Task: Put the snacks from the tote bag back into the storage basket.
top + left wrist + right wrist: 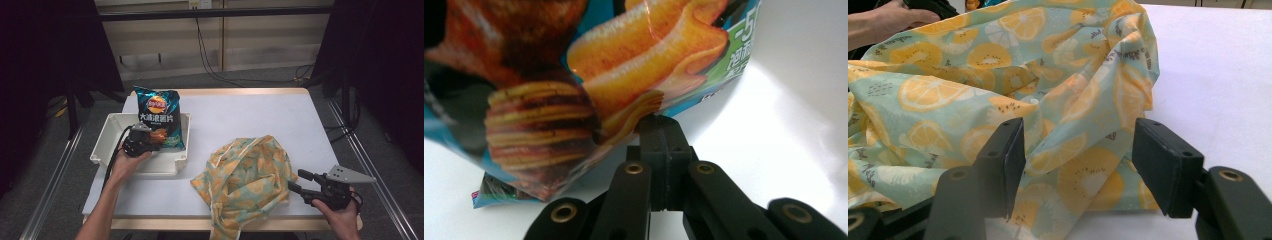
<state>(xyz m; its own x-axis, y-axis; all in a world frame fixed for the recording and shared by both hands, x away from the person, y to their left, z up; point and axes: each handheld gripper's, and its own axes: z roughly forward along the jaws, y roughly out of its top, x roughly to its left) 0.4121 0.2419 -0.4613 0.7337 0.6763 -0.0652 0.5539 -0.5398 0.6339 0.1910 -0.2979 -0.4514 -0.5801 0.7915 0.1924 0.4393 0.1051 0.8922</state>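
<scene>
Chip bag (159, 119) stands upright in the white bin (107, 134), left of centre in the high view, its top above the far rim. Left gripper (150, 136) is clamped on the bag's lower edge, jaws pressed together. Lower right, the right gripper (295, 181) rests with jaws apart beside the fruit-print cloth bag (245, 180) on the white table (260, 115).

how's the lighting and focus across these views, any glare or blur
High view: table evenly lit, surroundings fall into darkness, picture a bit soft. Left gripper view: chip bag close up and blurred, white tray blown out by glare, left tool sharper. Right gripper view: fruit-print cloth evenly lit, slightly soft; right tool in shadow.
</scene>
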